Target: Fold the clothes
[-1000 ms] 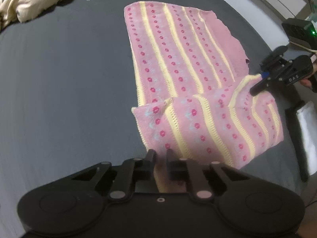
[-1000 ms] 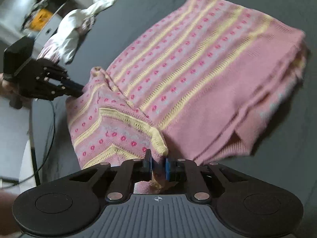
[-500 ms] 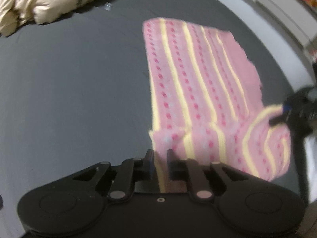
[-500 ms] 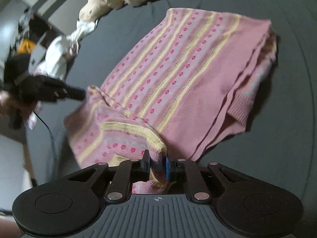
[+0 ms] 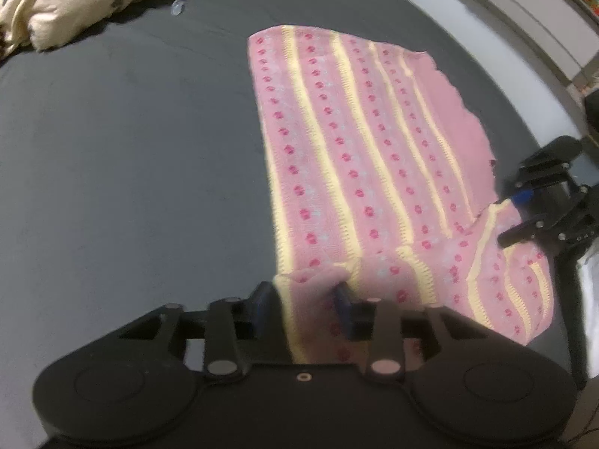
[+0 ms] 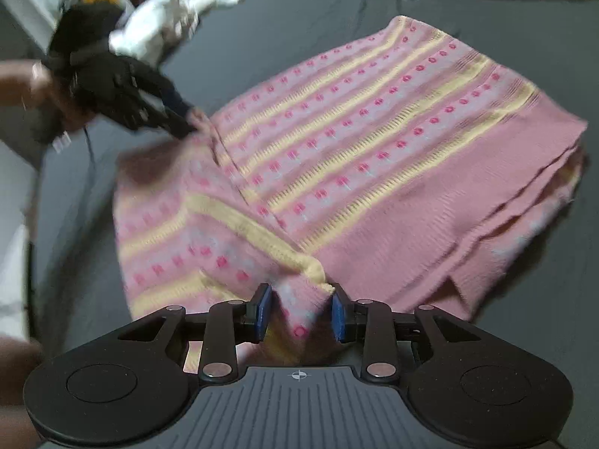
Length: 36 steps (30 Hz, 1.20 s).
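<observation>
We had the sweater (image 5: 359,172) flat on the sheet (image 5: 131,149), near hem doubled over it. Left gripper (image 5: 305,299) stood parted around the fold's corner; right gripper (image 6: 299,308) was opening, cloth loose between. Further folds remained, we judged.

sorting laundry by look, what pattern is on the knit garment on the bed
Pink sweater with pale yellow stripes and rows of darker pink dots; clearest in the left wrist view.

Two matte black handheld grippers, left gripper (image 5: 305,301) and right gripper (image 6: 299,312), carry blue fingertip pads (image 6: 263,308) and silver pivot screws (image 6: 219,367).
</observation>
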### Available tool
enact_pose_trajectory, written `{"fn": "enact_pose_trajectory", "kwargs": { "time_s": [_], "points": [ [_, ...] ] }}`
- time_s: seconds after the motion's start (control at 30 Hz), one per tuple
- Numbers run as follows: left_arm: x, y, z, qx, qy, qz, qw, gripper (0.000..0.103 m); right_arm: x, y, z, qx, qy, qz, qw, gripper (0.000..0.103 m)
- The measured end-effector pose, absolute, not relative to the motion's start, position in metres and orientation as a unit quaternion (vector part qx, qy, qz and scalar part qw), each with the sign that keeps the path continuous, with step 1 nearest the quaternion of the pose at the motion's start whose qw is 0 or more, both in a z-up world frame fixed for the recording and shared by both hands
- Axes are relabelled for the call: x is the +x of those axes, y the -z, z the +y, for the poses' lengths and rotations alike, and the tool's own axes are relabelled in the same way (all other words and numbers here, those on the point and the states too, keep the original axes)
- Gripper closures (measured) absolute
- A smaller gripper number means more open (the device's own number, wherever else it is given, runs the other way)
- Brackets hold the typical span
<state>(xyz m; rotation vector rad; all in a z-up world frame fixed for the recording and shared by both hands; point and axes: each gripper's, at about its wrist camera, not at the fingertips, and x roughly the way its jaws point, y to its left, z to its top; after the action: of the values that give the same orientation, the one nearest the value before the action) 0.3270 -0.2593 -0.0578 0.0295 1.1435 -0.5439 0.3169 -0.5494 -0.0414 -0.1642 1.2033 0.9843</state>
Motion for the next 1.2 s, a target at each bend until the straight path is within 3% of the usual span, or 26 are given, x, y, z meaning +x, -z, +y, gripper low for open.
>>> {"fn": "enact_pose_trajectory", "kwargs": {
  "time_s": [0.1,0.13,0.43,0.63,0.77,0.9,1.07,1.2],
  "points": [
    [0.317,0.053,-0.264,0.042,0.256,0.512,0.819,0.086,0.319,0.044,-0.552,-0.026,-0.430,0.557,0.711,0.073],
    [0.313,0.051,-0.265,0.049,0.253,0.506,0.823,0.088,0.316,0.044,-0.553,-0.020,-0.421,0.558,0.715,0.088],
    [0.303,0.019,-0.266,0.038,0.257,0.465,0.846,0.089,0.283,-0.001,-0.561,-0.004,-0.348,0.517,0.782,0.089],
    [0.329,0.050,-0.279,0.055,0.247,0.493,0.832,0.088,0.295,0.024,-0.554,-0.001,-0.295,0.534,0.792,0.088],
    [0.336,0.059,-0.281,0.049,0.236,0.497,0.833,0.079,0.301,0.043,-0.556,0.022,-0.257,0.540,0.801,0.087],
    [0.332,0.052,-0.272,0.047,0.229,0.495,0.837,0.071,0.295,0.034,-0.562,0.029,-0.226,0.536,0.813,0.078],
    [0.319,0.030,-0.250,0.042,0.222,0.482,0.847,0.064,0.289,0.003,-0.582,0.059,-0.167,0.515,0.839,0.077],
    [0.303,0.020,-0.225,-0.022,0.227,0.516,0.825,0.044,0.268,-0.018,-0.601,0.140,-0.150,0.528,0.824,0.072]
  ]
}}
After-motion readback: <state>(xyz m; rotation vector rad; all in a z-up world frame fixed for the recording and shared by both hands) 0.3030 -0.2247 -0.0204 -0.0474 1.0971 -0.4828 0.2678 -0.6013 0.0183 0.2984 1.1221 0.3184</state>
